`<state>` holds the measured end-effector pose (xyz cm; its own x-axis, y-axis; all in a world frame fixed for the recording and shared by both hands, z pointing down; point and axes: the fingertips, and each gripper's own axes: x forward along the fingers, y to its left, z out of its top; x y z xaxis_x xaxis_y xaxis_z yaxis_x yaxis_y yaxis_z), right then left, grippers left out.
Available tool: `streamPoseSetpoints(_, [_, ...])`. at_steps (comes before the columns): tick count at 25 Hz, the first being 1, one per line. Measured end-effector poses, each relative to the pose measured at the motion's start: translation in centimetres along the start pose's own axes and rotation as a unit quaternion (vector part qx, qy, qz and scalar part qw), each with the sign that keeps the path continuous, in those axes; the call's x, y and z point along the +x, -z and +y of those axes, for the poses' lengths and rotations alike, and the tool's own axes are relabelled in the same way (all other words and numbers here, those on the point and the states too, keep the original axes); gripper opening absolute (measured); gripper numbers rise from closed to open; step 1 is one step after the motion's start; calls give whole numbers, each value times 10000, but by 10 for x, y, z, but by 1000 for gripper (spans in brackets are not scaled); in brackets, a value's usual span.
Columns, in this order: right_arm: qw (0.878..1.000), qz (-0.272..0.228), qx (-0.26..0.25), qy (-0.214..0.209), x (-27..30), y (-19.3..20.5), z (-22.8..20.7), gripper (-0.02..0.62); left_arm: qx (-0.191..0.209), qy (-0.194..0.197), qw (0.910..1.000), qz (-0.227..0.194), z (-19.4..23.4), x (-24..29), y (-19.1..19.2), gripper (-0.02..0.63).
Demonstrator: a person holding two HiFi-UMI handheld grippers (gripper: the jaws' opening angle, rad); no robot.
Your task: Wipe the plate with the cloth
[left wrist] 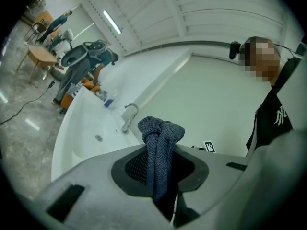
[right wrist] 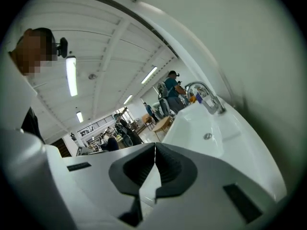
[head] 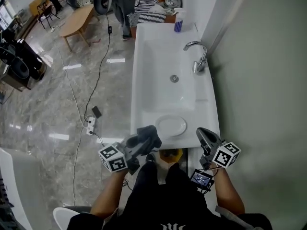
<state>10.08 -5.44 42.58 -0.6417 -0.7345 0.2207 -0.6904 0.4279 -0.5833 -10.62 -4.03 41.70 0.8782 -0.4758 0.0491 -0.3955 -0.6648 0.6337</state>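
A white plate (head: 171, 126) lies on the near end of the white sink counter (head: 144, 80). My left gripper (head: 142, 145) is shut on a dark blue-grey cloth (head: 149, 135), held just left of the plate's near edge. In the left gripper view the cloth (left wrist: 160, 147) hangs bunched between the jaws. My right gripper (head: 205, 139) hovers to the right of the plate, over the counter's near right corner. In the right gripper view its jaws (right wrist: 154, 169) meet with nothing between them.
The sink basin with its drain (head: 174, 78) and chrome tap (head: 197, 56) lies beyond the plate. A blue cup (head: 178, 25) stands at the far end. A wall runs along the right. A power strip (head: 90, 124) and cables lie on the floor to the left.
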Motion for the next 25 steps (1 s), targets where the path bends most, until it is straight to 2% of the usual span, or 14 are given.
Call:
streamPoseSetpoints(6, [9926, -568, -814, -703, -78, -21, 89, 5, 736, -85, 9961, -470, -87, -40, 0, 63])
streamPoseSetpoints(9, [9851, -658, -1154, -1090, -121, -12, 117, 5, 788, -174, 9934, -820, -136, -52, 15, 63])
streamPoseSetpoints(12, [9795, -697, -1231, -1433, -162, 0, 147, 5, 827, -217, 9907, -1054, -192, -64, 26, 63])
streamPoseSetpoints(16, [9752, -693, -1237, -1700, -219, 9, 184, 3, 1195, -349, 9877, -949, -261, -81, 44, 63])
streamPoseSetpoints(20, [9735, -774, -1279, -1731, -242, 28, 191, 3, 1322, -415, 9859, -942, -277, -103, 65, 63])
streamPoseSetpoints(25, [9766, -775, -1389, -1450, -255, 38, 192, 3, 1256, -313, 9862, -1033, -280, -116, 75, 63])
